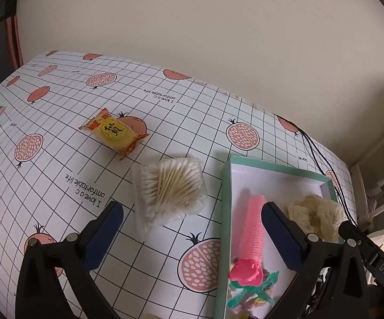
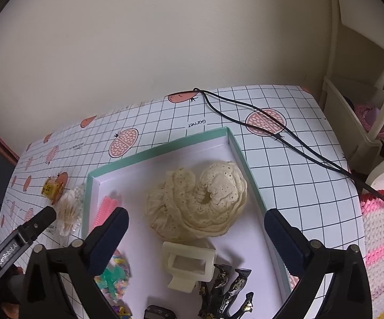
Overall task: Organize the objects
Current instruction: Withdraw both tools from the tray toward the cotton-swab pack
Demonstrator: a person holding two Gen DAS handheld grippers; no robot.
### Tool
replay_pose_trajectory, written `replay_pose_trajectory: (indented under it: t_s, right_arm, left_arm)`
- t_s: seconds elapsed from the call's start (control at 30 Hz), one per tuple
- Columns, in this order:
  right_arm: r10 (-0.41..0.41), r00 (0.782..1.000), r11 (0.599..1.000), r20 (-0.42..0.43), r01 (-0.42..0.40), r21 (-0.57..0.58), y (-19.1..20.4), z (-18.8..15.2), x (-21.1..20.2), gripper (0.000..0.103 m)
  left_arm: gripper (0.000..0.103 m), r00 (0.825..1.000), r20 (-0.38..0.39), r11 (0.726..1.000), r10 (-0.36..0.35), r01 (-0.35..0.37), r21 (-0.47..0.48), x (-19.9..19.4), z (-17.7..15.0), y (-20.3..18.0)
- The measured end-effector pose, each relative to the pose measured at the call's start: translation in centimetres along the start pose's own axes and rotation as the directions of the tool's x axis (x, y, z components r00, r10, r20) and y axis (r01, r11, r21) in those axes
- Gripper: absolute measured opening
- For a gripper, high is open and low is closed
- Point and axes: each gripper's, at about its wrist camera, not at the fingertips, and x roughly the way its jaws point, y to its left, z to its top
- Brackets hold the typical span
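A mint-edged white box [image 1: 225, 186] [image 2: 165, 146] sits on the table. It holds a pink hair roller [image 1: 254, 226], a cream scrunchie [image 2: 200, 202] [image 1: 314, 212], a cream hair claw [image 2: 189, 263], dark wrapped candies [image 2: 226, 289] and colourful clips [image 1: 250, 289] [image 2: 115, 273]. A bag of cotton swabs [image 1: 170, 186] [image 2: 69, 212] and a yellow snack packet [image 1: 115, 133] [image 2: 51, 187] lie on the table left of the box. My left gripper [image 1: 192, 220] is open and empty, above the swabs and the box's left wall. My right gripper [image 2: 196, 226] is open and empty above the box.
The table wears a grid cloth with pomegranate prints [image 1: 59, 93]. Black cables [image 2: 271, 133] run across the far right of the table. A cream wall stands behind. White shelving [image 2: 364, 93] and pink knitted fabric [image 2: 378, 239] lie to the right.
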Motion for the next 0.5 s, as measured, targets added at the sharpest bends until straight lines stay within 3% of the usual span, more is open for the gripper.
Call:
replay_pose_trajectory:
  t_s: [0.5]
  right_arm:
    - [-0.003, 1.0, 1.0, -0.012, 0.003, -0.006, 0.62, -0.07, 0.4, 0.103]
  left_arm:
    - [0.103, 1.0, 0.005, 1.0, -0.014, 0.014, 0.001, 0.08, 0.42, 0.37]
